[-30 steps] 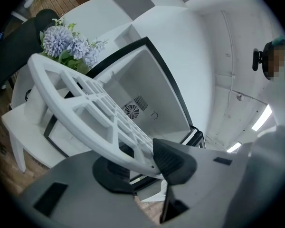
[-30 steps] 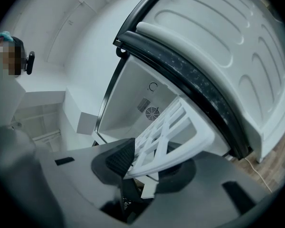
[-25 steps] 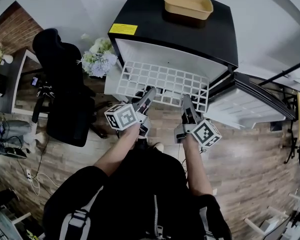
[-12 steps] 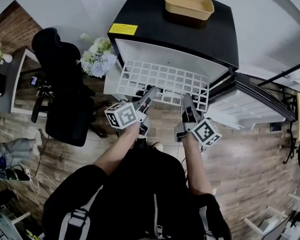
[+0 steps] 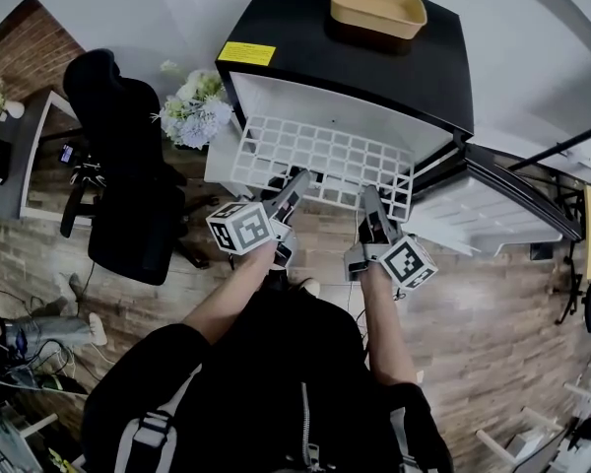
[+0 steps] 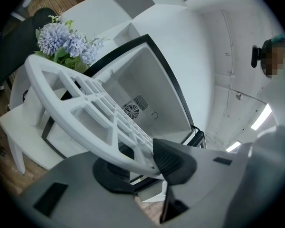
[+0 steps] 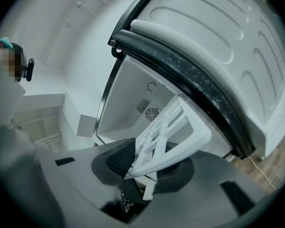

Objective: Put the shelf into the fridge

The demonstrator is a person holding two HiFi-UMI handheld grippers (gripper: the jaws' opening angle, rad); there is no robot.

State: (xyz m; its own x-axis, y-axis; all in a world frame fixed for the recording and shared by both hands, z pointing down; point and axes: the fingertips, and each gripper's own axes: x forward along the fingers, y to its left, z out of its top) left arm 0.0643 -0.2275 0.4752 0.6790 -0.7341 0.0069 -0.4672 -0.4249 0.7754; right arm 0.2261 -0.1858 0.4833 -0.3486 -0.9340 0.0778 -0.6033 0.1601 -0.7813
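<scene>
**While the shelf waits at the fridge opening**

The left gripper [image 5: 295,185] and the right gripper [image 5: 368,203] each pinch the near edge of the one white shelf [image 5: 320,158]. Its far edge is at the opening of the one fridge [image 5: 374,67]. I judge the step is insertion. Next, both hands must push evenly inward. One tan tub [image 5: 376,6] sits on top.

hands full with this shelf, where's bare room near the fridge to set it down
Bare: the fridge top left of the tan tub, and the wood floor beside the open door. Crowded: the fridge's left side, with flowers and chair.
</scene>
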